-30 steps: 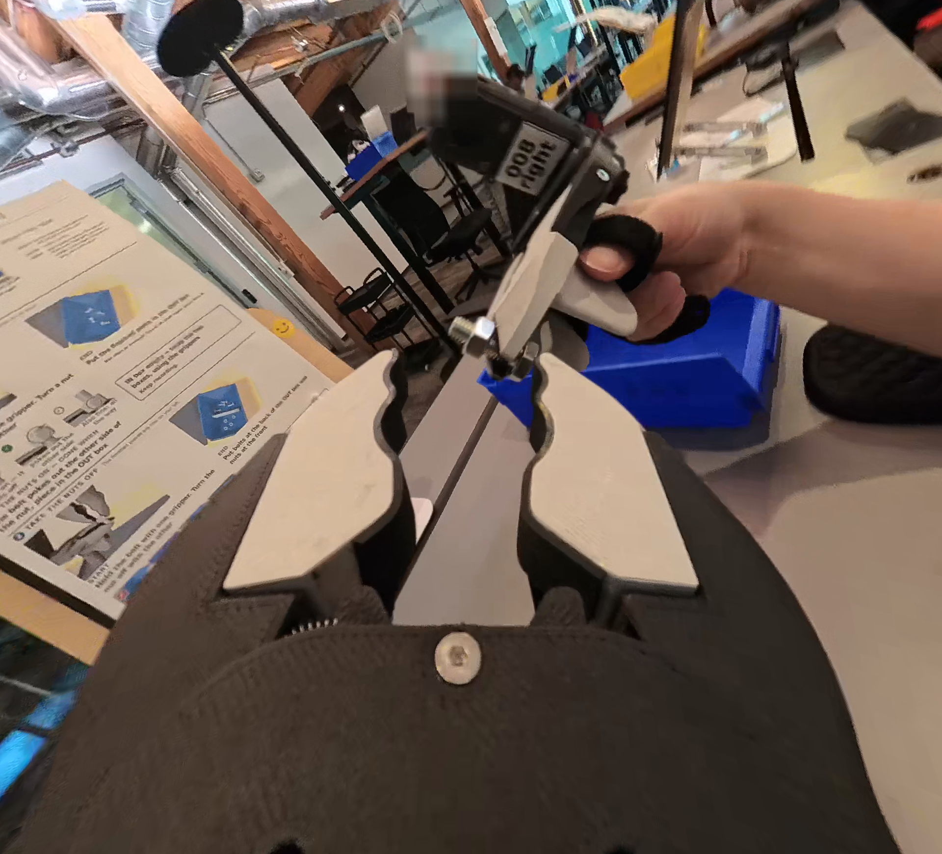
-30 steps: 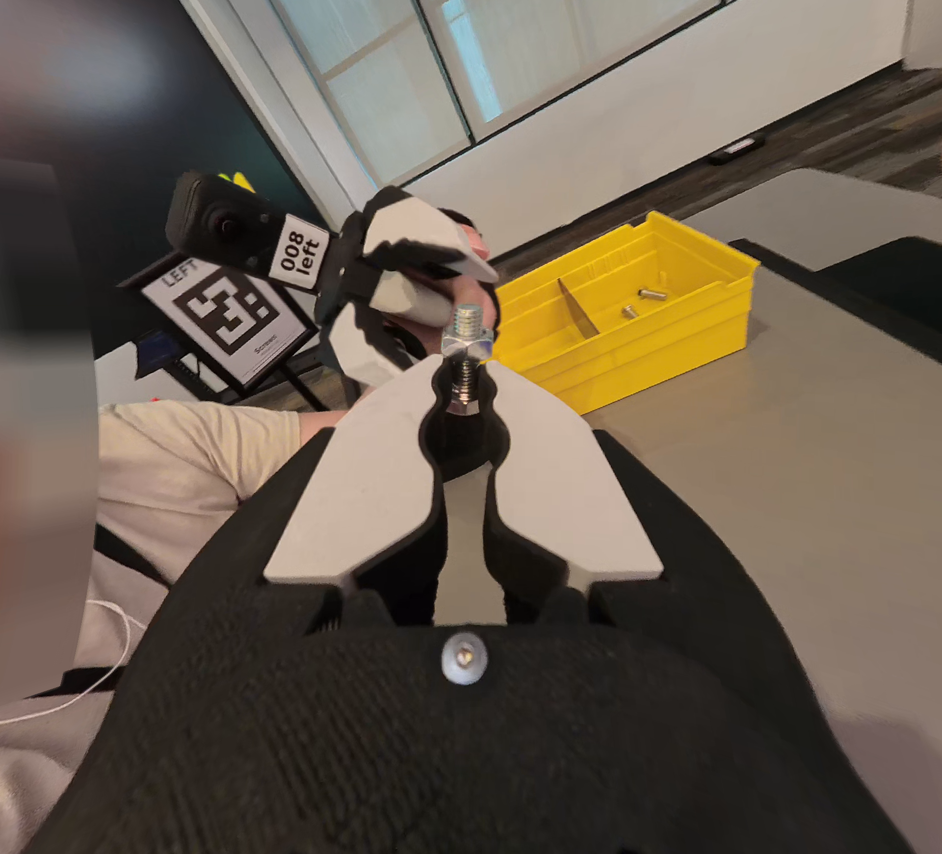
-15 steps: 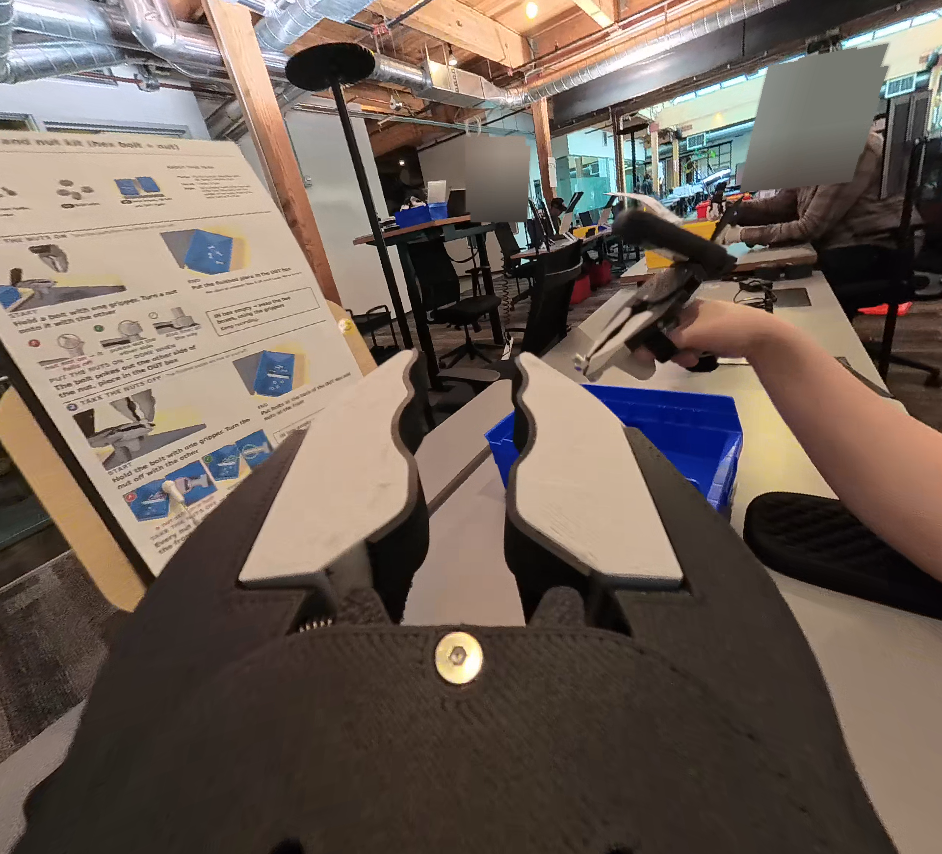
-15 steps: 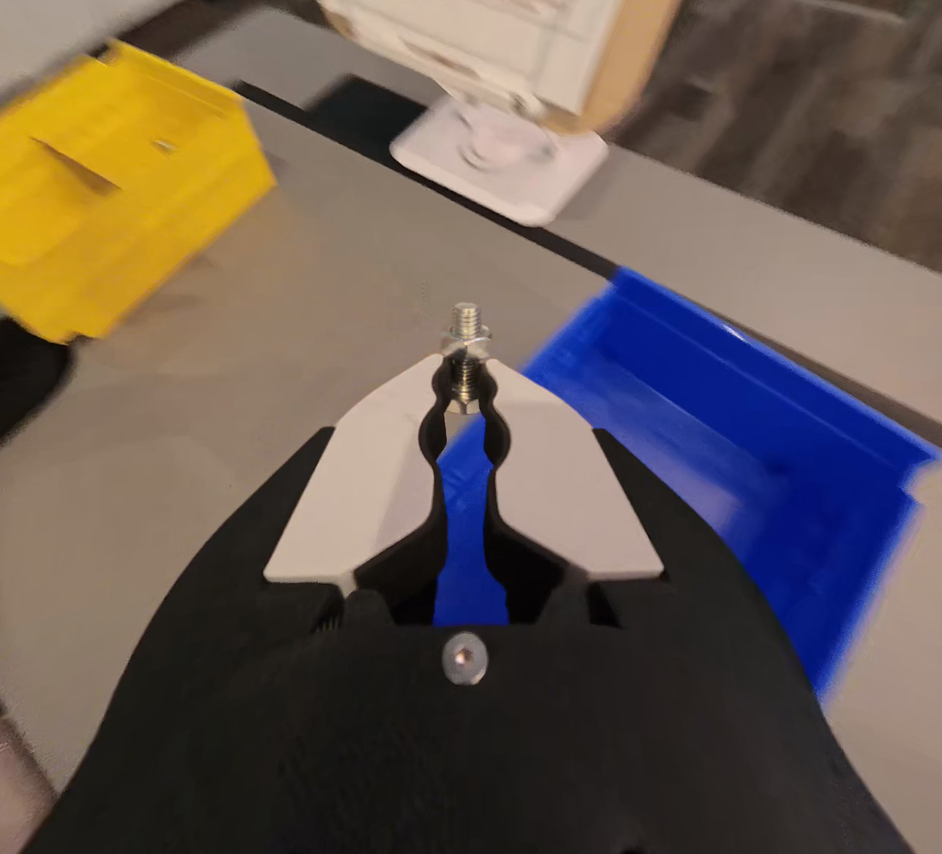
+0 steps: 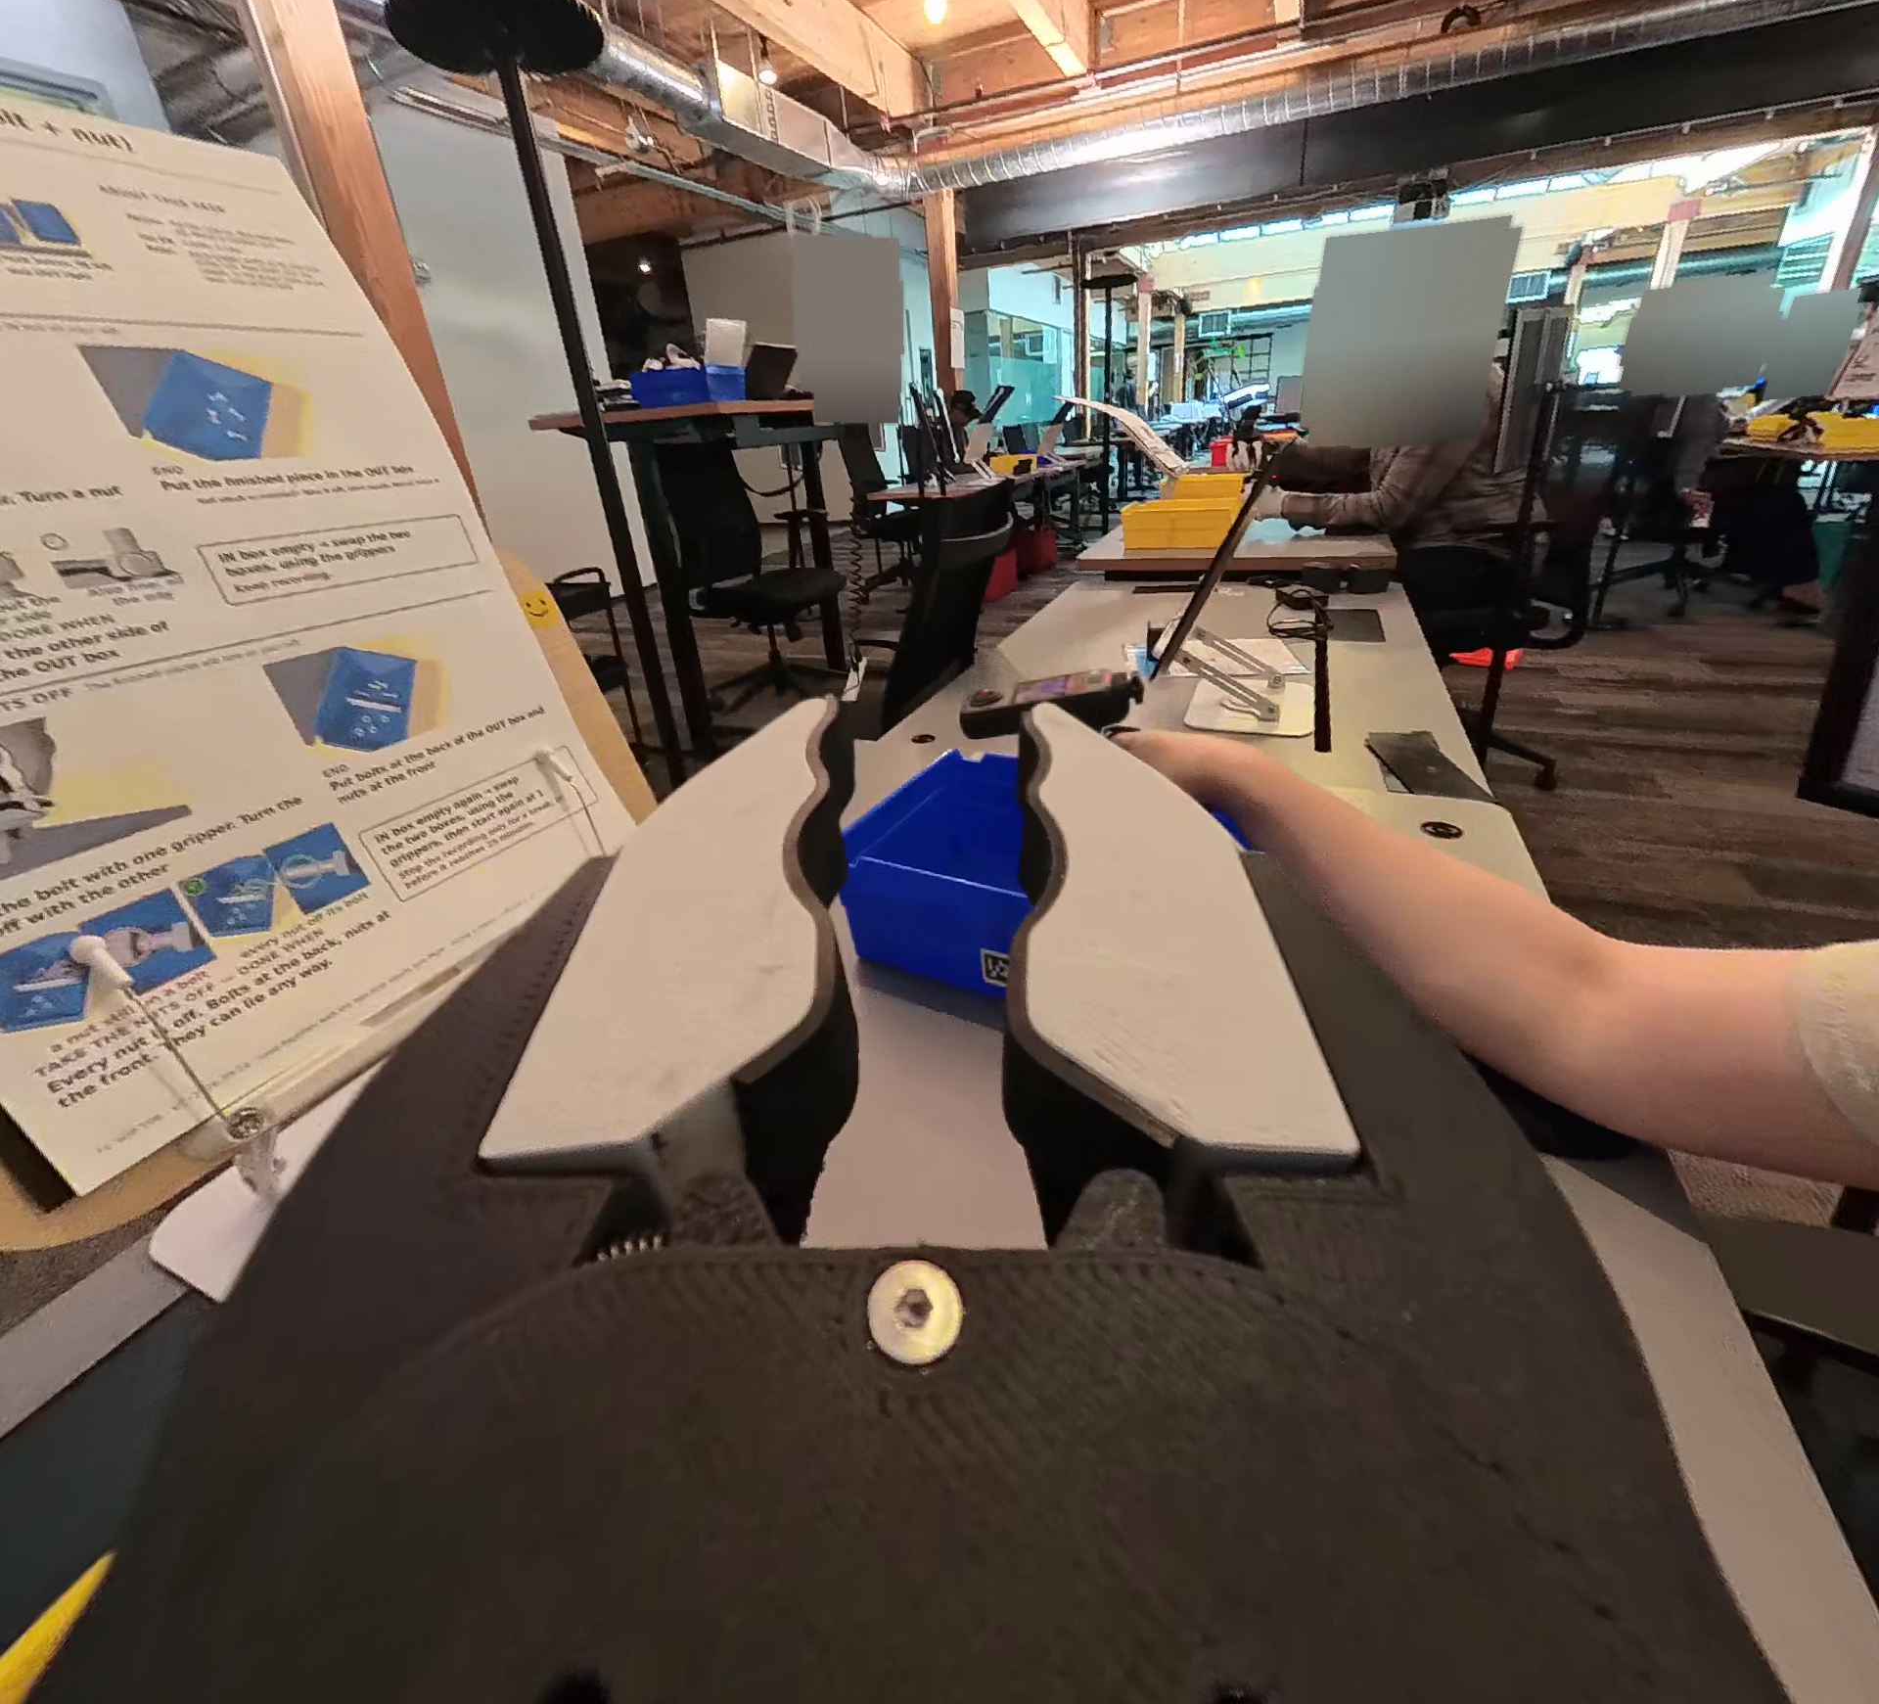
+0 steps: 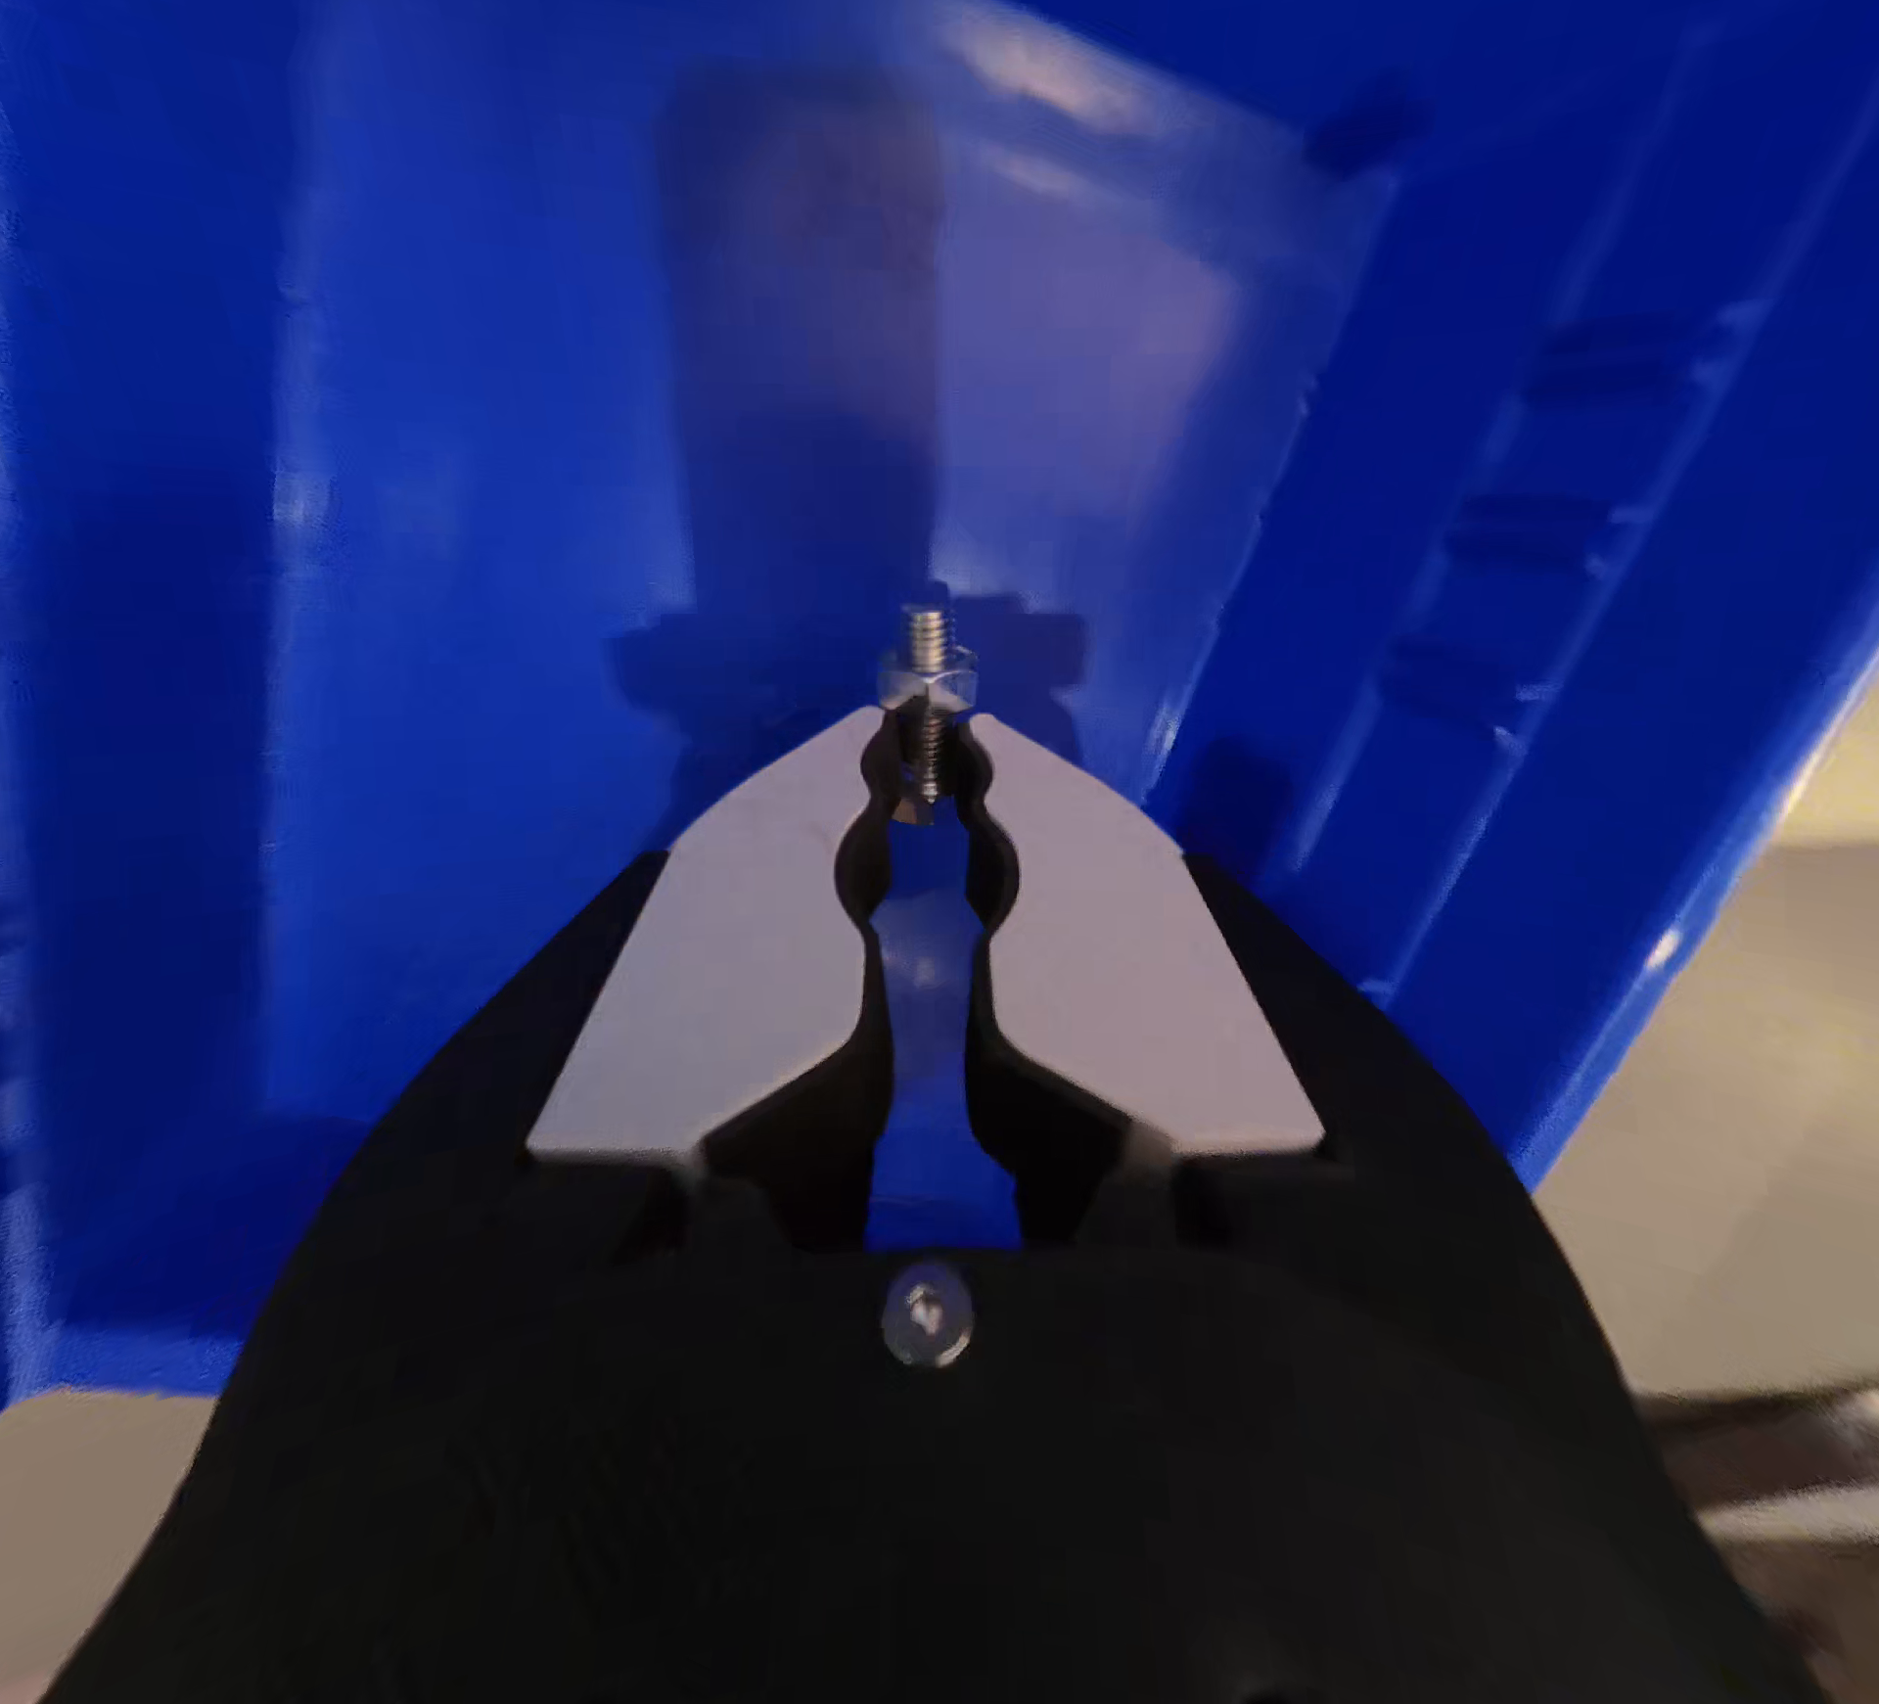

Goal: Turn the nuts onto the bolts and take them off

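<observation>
Right hand-held gripper (image 6: pixel 927 740) seen pinched on bolt (image 6: pixel 925 745) near fingertips; nut (image 6: pixel 927 677) threaded on shank just beyond tips, thread end projecting past it. Bolt held inside blue bin (image 6: pixel 458 333), above its floor; contact with floor cannot be told. Left hand-held gripper (image 5: pixel 925 740) seen spread, nothing held, raised over grey tabletop (image 5: pixel 920 1106). Blue bin (image 5: pixel 930 893) set ahead on tabletop, person's forearm (image 5: pixel 1444 954) reached to it. Instruction sheet (image 5: pixel 234 638) propped at left.

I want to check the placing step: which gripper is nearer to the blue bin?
Right. The right gripper holds the bolt inside the blue bin; the left gripper is open, behind the bin.
</observation>
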{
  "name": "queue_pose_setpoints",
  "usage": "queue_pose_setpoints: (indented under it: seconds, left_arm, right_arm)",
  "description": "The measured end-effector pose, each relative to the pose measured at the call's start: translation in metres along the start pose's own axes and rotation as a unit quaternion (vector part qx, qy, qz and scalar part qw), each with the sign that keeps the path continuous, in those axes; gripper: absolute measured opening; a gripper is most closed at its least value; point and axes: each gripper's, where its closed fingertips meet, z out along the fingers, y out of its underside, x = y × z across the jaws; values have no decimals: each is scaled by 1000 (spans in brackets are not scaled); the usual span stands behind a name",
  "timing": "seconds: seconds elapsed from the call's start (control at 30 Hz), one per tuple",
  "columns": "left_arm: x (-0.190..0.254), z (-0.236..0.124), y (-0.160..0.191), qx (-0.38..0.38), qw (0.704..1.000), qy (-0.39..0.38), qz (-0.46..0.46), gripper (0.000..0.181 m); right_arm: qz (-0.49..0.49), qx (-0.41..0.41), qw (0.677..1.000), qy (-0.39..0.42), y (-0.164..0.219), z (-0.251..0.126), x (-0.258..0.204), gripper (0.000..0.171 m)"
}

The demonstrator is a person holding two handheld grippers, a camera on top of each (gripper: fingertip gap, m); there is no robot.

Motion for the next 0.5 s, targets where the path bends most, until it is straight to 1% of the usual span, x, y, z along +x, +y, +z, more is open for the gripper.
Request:
queue_pose_setpoints:
  seconds: [0.03, 0.2, 0.3, 0.5]
  left_arm:
    - [0, 2, 2, -6, 1000, 0, 1, 30]
    - [4, 7, 9, -23, 1000, 10, 1, 31]
    - [5, 8, 12, -29, 999, 16, 0, 31]
    - [8, 8, 15, -39, 999, 26, 3, 32]
  right_arm:
    - [1, -12, 1000, 6, 3, 4, 2, 11]
    - [16, -14, 1000, 23, 5, 10, 13, 11]
    - [17, -17, 1000, 20, 7, 14, 16, 11]
    - [-4, -32, 999, 25, 12, 22, 17, 12]
